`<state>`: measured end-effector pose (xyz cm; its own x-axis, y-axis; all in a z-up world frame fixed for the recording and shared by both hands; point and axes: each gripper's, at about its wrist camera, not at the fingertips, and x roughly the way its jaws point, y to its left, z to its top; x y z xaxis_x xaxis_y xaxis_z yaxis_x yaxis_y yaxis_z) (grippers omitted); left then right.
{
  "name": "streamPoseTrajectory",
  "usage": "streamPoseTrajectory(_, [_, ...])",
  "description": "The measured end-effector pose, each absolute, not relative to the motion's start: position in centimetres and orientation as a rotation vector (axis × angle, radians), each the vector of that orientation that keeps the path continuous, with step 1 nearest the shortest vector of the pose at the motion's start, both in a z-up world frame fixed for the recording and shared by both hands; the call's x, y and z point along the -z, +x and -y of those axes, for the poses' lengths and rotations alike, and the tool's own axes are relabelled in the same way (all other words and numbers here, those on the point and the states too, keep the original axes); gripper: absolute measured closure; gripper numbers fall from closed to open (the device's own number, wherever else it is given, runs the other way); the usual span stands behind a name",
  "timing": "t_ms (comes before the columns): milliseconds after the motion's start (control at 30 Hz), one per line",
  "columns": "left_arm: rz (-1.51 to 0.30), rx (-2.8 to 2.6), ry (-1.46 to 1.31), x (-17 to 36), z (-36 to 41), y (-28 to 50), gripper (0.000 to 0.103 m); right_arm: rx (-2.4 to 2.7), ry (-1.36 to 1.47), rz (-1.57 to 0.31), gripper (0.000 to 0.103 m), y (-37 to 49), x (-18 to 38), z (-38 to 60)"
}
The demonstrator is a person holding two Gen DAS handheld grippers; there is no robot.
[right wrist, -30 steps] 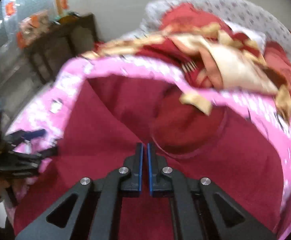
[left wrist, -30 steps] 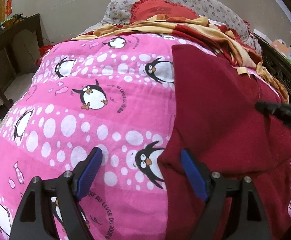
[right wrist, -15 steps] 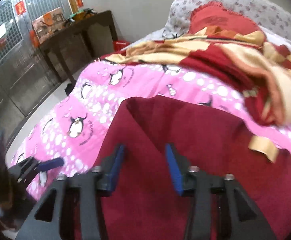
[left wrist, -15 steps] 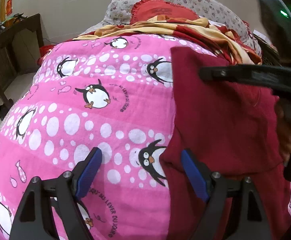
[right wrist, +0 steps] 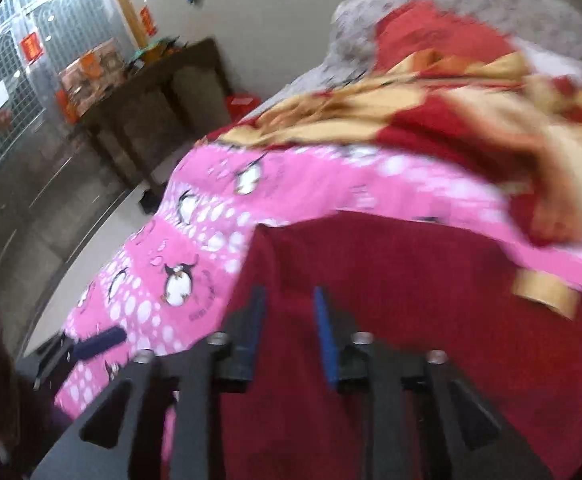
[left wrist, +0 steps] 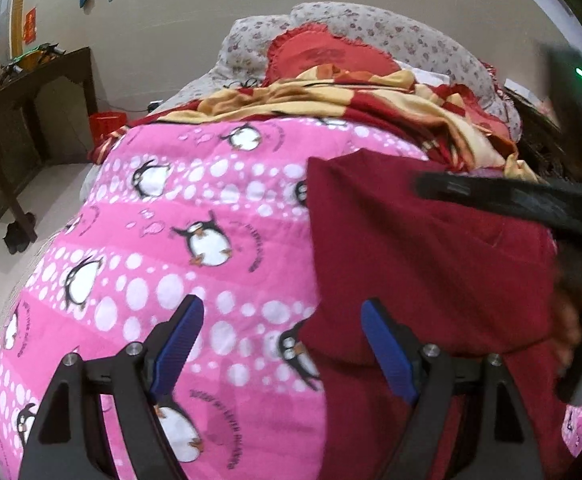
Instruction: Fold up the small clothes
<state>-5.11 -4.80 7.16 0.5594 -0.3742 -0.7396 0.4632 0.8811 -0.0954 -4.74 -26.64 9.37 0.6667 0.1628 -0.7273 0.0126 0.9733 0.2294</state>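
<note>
A dark red garment (left wrist: 419, 248) lies on a pink penguin-print blanket (left wrist: 195, 208), with a folded layer on top whose edge runs across near the front. My left gripper (left wrist: 281, 340) is open and empty, astride the garment's left edge near the front. My right gripper (right wrist: 287, 312) is open over the same garment (right wrist: 431, 320), near its left edge; this view is blurred. The right gripper's black arm (left wrist: 511, 196) crosses the right side of the left wrist view. The left gripper's blue fingertip (right wrist: 99, 342) shows at lower left of the right wrist view.
A red and gold blanket (left wrist: 351, 96) is bunched behind the garment, with a red cushion (left wrist: 327, 54) and floral pillows at the head of the bed. A dark wooden table (left wrist: 31, 96) stands left of the bed, a red crate (left wrist: 105, 122) beside it.
My right gripper has opened, letting go of the garment fold, and swung left over the garment. My left gripper has stayed open in about the same place.
</note>
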Motion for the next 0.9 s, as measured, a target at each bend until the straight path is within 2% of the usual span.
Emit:
streamPoseTrajectory(200, [-0.86, 0.506, 0.152, -5.9, 7.3, -5.0, 0.018, 0.186, 0.204, -0.808, 0.066, -15.6, -10.1, 33.3])
streamPoseTrajectory(367, [-0.942, 0.475, 0.202, -2.8, 8.4, -4.0, 0.017, 0.459, 0.235, -0.882, 0.066, -21.5, -7.2, 40.0])
streamPoseTrajectory(500, [-0.945, 0.456, 0.213, -2.9, 8.6, -4.2, 0.016, 0.496, 0.382, -0.905, 0.067, -24.0, -4.5, 43.8])
streamPoseTrajectory(767, [-0.872, 0.489, 0.218, -6.4, 9.8, -6.7, 0.016, 0.483, 0.394, -0.841, 0.067, -25.7, -7.4, 43.5])
streamPoseTrajectory(900, [-0.87, 0.514, 0.249, -6.5, 11.6, -7.8, 0.016, 0.47, 0.407, -0.805, 0.067, -26.0, -8.5, 42.6])
